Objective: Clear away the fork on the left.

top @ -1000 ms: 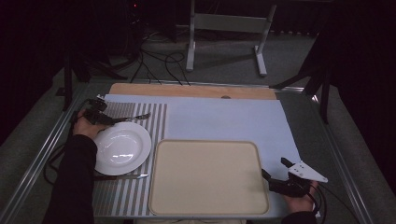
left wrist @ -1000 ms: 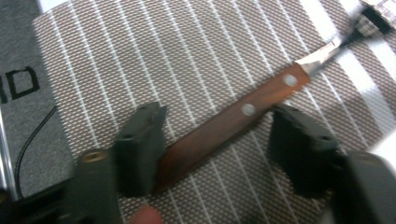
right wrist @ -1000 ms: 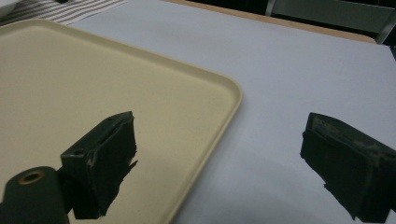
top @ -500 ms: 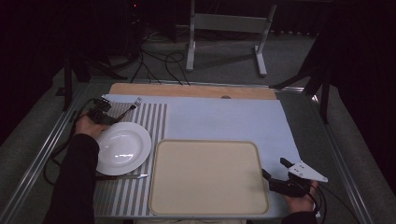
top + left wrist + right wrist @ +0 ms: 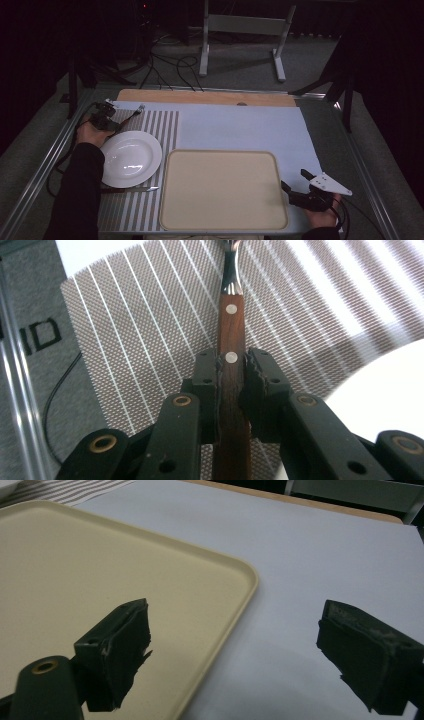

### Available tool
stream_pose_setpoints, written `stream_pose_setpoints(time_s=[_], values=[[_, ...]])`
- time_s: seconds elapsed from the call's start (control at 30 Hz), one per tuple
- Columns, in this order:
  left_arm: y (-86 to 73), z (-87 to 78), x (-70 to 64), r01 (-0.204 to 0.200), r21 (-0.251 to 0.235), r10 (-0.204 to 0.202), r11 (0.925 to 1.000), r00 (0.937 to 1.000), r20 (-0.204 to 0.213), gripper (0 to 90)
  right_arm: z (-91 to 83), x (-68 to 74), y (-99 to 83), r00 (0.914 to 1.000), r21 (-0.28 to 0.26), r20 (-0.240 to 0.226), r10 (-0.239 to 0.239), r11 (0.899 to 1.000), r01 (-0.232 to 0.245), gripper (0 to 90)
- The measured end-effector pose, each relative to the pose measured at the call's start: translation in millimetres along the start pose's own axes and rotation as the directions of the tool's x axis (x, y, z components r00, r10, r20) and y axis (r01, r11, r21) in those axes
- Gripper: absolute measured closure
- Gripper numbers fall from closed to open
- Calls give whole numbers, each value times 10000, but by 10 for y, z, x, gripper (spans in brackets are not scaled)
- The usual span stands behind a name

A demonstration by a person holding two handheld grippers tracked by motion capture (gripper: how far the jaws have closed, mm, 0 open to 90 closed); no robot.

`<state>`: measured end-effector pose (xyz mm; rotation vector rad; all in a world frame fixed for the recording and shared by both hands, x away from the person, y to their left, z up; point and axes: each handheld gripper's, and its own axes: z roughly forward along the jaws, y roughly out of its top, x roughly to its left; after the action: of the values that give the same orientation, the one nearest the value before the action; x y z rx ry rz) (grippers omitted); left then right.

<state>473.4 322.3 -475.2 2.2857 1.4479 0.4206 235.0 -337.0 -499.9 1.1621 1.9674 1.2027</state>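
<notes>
High view: we see the left gripper (image 5: 111, 121) at the far-left edge of the white plate (image 5: 131, 159), clamped on a wooden-handled piece of cutlery (image 5: 131, 114) whose metal end reaches out over the striped placemat (image 5: 162, 131) just beyond the plate. From the left gripper view we see the brown riveted handle (image 5: 231, 365) pinched tight between the two black jaws, the metal neck running away over the mat's mesh, with the plate's white rim (image 5: 385, 385) close beside the gripper. Whether the utensil is a fork or a knife we cannot tell, as its tip is cut off at the picture's edge.

Right of the plate, touching its rim, lies the beige tray (image 5: 222, 190), bare on top. A second utensil (image 5: 132, 189) lies on the mat at the plate's near edge. Well away from the plate, past the tray's far corner, we see the right gripper (image 5: 296, 186) low over the pale blue worktop (image 5: 250, 130). In the right gripper view its jaws stand wide apart, holding nothing, one over the tray's corner (image 5: 240, 587) and the other over the blue sheet.
</notes>
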Motion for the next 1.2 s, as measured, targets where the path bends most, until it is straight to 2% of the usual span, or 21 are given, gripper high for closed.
stream_pose_setpoints(time_s=[0.23, 0.5, 0.8, 1.2], values=[[-43, -185, -8, 508, -875, -477, 9949, 9982, 372, 763, 2, 19, 10, 10000, 17, -27, -32, 10000, 32, 132], [-59, -307, -63, 842, -1511, -815, 9849, 9964, 237, 764, 5, 22, 12, 10000, 2, -45, -25, 10000, 25, 132], [-55, -454, -140, 827, -2090, -782, 9744, 9965, 297, 764, 6, 22, 13, 10000, 4, -63, -17, 10000, 17, 132], [-82, -622, -278, 1029, -2687, -957, 9577, 9946, 399, 763, 6, 24, 15, 9999, -21, -100, -15, 10000, 15, 132]])
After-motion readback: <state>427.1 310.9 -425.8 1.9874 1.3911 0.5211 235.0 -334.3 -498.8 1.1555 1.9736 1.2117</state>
